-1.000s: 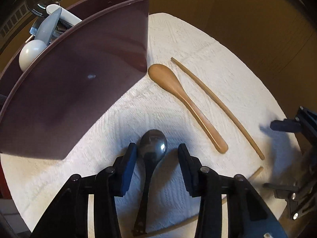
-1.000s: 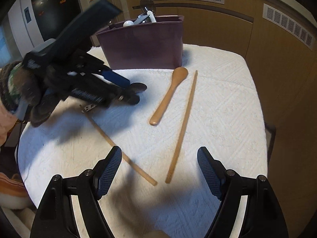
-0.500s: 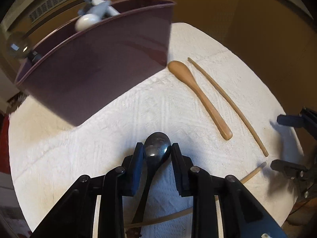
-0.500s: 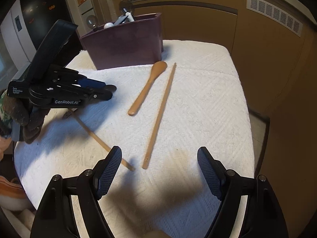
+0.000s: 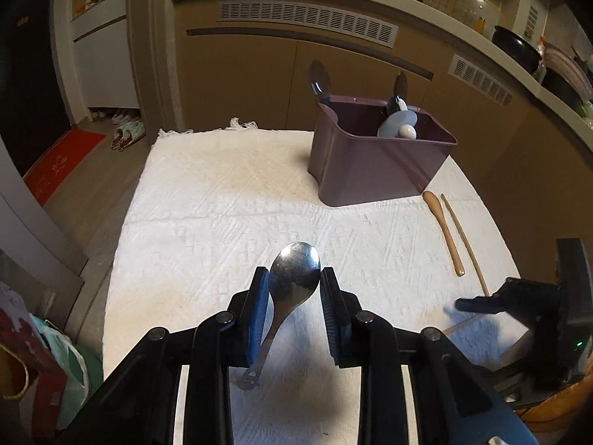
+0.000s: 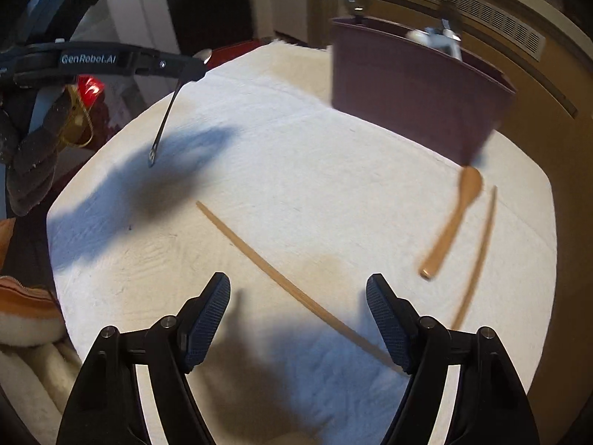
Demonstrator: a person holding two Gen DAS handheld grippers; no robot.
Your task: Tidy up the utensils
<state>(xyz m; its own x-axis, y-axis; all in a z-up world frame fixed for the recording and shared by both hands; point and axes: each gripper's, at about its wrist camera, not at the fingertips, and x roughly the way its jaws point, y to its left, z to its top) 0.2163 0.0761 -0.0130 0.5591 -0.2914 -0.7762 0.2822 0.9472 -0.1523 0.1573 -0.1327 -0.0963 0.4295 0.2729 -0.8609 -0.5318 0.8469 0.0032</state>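
Plainly "GenRobot.AI" on left gripper (image 6: 200,61)

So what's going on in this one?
A person is tidying utensils with handheld tongs. The left tongs grip a shiny metal spoon by its bowl, lifted clear of the white tablecloth. The right tongs, jaws just narrowing but open, hover over a loose wooden chopstick. A wooden spoon and second chopstick lie beside the maroon plastic caddy, which already holds utensils.
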